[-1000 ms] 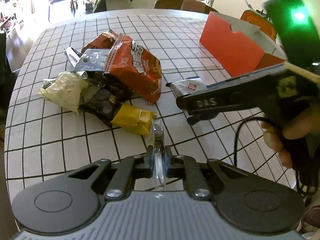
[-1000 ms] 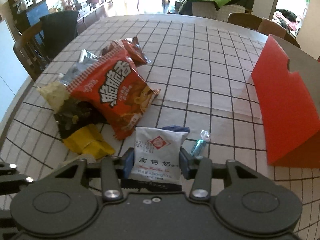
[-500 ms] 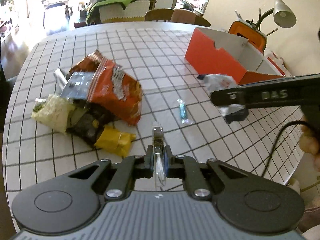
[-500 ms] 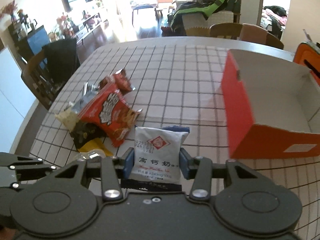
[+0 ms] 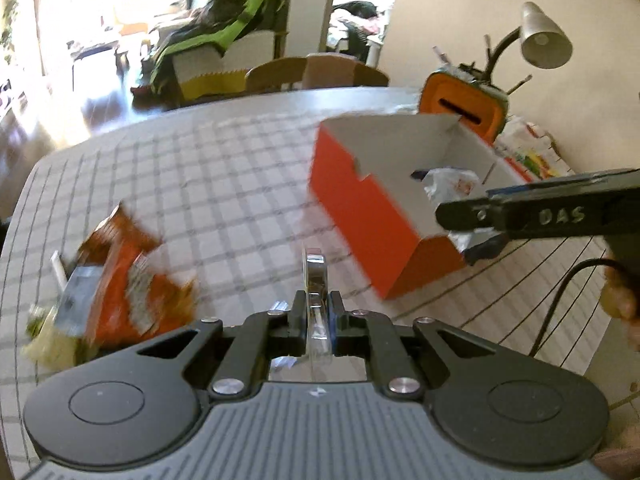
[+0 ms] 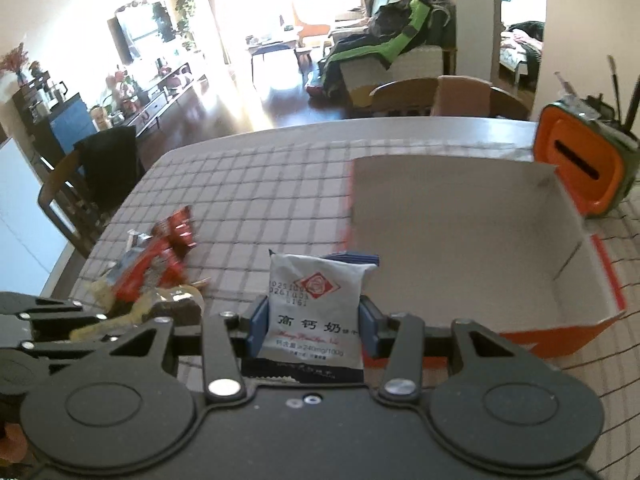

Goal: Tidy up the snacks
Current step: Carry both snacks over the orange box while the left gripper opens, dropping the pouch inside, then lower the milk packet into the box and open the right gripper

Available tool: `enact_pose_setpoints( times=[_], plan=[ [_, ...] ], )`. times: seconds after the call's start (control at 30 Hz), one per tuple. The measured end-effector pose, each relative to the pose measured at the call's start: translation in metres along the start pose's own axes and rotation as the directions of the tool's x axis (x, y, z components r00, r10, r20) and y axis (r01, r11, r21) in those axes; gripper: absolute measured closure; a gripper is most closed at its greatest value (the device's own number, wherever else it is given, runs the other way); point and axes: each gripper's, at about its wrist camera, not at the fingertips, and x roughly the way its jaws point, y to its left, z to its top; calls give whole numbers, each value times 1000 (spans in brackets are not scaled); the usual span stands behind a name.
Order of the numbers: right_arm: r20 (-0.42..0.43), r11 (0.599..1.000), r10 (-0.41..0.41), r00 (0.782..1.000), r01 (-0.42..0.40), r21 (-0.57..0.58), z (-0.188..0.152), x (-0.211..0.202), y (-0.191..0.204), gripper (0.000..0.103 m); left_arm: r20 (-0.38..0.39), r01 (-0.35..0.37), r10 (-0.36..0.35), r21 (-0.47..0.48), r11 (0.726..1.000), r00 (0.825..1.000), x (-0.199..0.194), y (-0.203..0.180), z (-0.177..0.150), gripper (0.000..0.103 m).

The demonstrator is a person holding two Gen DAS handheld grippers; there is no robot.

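Note:
My right gripper (image 6: 312, 320) is shut on a white milk-candy packet (image 6: 314, 304) with a red diamond logo, held above the near edge of the open orange box (image 6: 460, 248). From the left wrist view the right gripper (image 5: 460, 216) with the packet (image 5: 448, 184) hangs over the box (image 5: 372, 216). My left gripper (image 5: 316, 312) is shut on a thin clear-wrapped candy (image 5: 315, 276), held above the table. The snack pile with a red-orange chip bag (image 5: 124, 280) lies at the left; it also shows in the right wrist view (image 6: 156, 268).
The checked tablecloth (image 5: 224, 184) covers a round table. An orange and green container (image 5: 464, 108) with pens and a desk lamp (image 5: 540, 36) stand behind the box. Chairs (image 6: 72, 200) ring the table.
Both grippers rose and swung right toward the orange box. The right gripper carried the white packet from beside the box to over its opening. The left still holds the clear-wrapped candy.

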Motion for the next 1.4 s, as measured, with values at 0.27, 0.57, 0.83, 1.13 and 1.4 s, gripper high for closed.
enact_pose_setpoints(
  times=[0.27,0.57,0.83,1.13,1.4],
  plan=[
    [-34,999,-30,999,30,16,21,17,-70,57,19,25,-26,64,998,999,33,-61,59,93],
    [-133,997,-75,988,75,-1,24,46,-137,57,-86,31,-24,77,997,996,102,-106,100,93],
    [-226,995,-103,969,96,-41,18,87,-158,58,-192,-17,40,119,993,981,160,-128,110,93],
    [-299,996,-86,950,77,-42,13,107,-164,57,-292,-36,63,99,994,954,193,-127,108,93],
    [-294,997,-71,953,66,-26,12,104,-168,55,-293,-41,60,71,997,954,186,-121,103,93]
  ],
)
